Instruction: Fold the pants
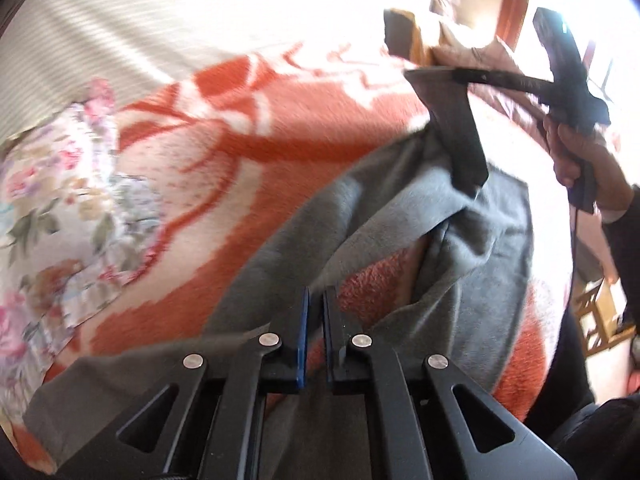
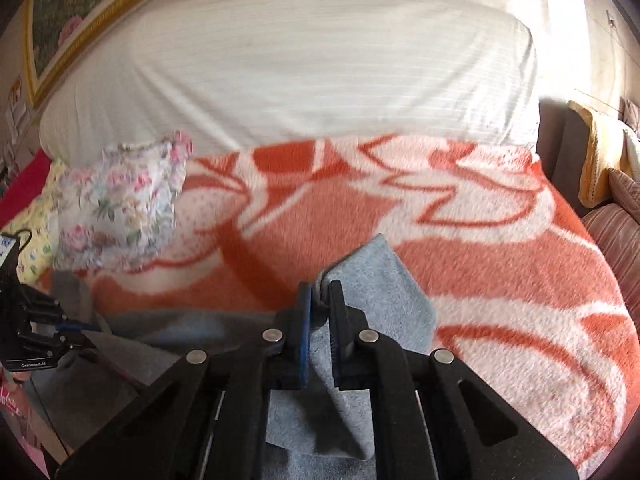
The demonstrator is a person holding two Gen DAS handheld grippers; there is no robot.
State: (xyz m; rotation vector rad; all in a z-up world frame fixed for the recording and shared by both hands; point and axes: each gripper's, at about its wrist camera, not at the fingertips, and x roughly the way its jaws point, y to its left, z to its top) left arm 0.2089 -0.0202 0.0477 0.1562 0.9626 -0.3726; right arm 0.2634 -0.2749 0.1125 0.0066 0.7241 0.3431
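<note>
Left wrist view: left gripper [image 1: 316,304] at bottom centre, jaws pressed nearly together with a thin gap; grey cloth runs up to the tips, but whether it is pinched between them I cannot tell.
Pants: grey pants [image 1: 460,248] lie on the blanket [image 1: 240,168], one part lifted into a ridge toward the upper right, the rest spread flat at right and along the lower left.
Right gripper, left wrist view: right gripper [image 1: 466,172] comes down from the upper right, its tip buried in the raised grey fold; a hand [image 1: 572,156] grips its handle at the right edge.
Right wrist view: right gripper [image 2: 320,304] jaws close on a bunched fold of pants [image 2: 384,280]; fabric visibly squeezed between the pads.
Pants, right wrist view: one pale grey part stands up past the fingertips; darker grey part stretches left toward the left gripper [image 2: 76,330].
Left gripper, right wrist view: low at left edge, tips at the grey cloth; jaw state too small to read.
Blanket: orange and white pattern, covers the bed under the pants.
Floral cloth: crumpled floral cloth [image 2: 120,208] on the blanket's left side, apart from the pants.
Sheet: white striped sheet [image 2: 300,80] beyond the blanket.
Frame: gold picture frame [image 2: 96,20] on the wall, upper left.
Image quality: motion blur in both views.
</note>
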